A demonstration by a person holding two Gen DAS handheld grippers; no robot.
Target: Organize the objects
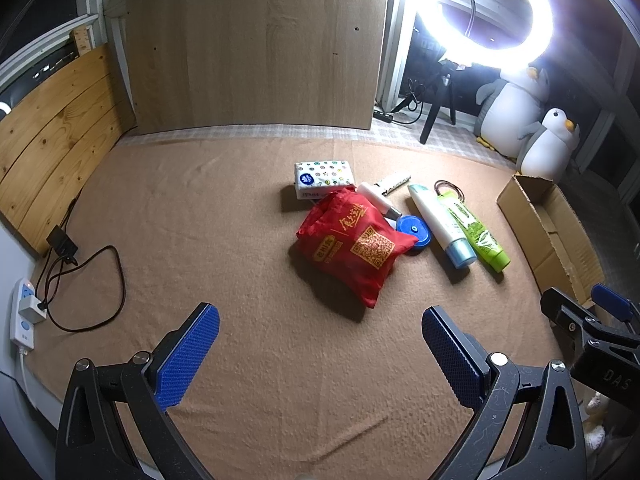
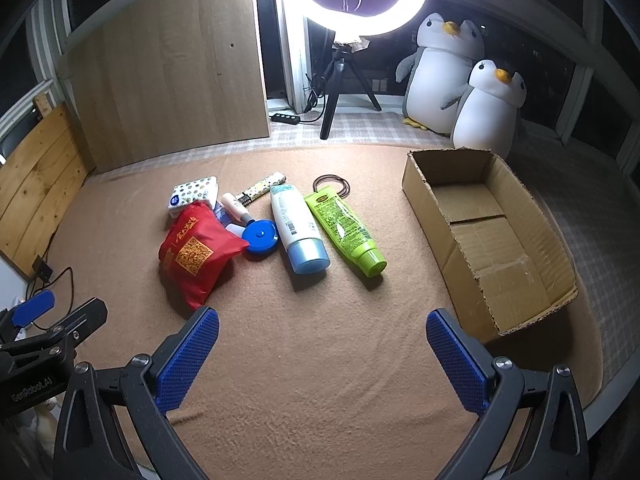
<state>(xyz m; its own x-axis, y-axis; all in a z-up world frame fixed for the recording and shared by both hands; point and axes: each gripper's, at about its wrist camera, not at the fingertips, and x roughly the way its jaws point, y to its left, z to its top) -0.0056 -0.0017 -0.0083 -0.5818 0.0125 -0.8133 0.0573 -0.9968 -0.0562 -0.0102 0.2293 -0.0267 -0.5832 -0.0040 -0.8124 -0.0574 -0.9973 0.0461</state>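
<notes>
Nothing packed yet, judging by the empty cardboard box point(image 2: 490, 236). Items are bunched mid-blanket, ahead of both tongs. The green tube point(image 2: 345, 229) lies nearest the box, just ahead-left of the right tongs point(image 2: 322, 354), long axis front-to-back, cap toward them. Left tongs point(image 1: 321, 354) face the red bag point(image 1: 354, 242). Both tongs are held low, released, w/ nothing gripped.
</notes>
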